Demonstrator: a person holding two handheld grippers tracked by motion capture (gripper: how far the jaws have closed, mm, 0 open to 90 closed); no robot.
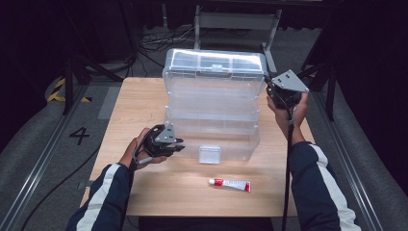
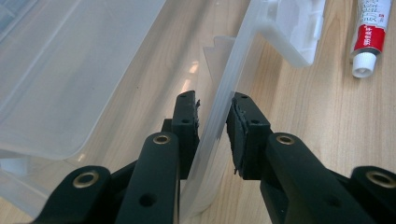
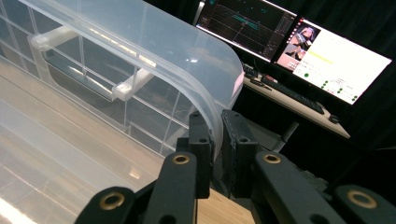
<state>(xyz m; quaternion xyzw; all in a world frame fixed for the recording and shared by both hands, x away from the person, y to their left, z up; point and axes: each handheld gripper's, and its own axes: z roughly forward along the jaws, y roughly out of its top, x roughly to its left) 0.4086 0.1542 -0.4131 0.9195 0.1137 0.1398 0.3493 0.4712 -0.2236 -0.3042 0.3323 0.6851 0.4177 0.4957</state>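
Clear plastic storage box [image 1: 211, 130] stands mid-table, toward the far edge, its lid [image 1: 215, 62] raised upright at the back. Left gripper [image 1: 179, 143] is held low at the box's front-left corner, pointing right across the table; forearm comes in from the near edge, palm cupped under the gripper body. In the left gripper view its jaws straddle the front wall of the box [image 2: 219, 116]; whether the pads press on it I cannot tell. Right gripper [image 1: 270, 86] is raised at the lid's right edge, wrist bent back, forearm steep. Its jaws are clamped on the lid's rim [image 3: 212, 116]. A red-and-white tube [image 1: 229, 184] lies near the table's near edge [image 1: 192, 211], apart from the box.
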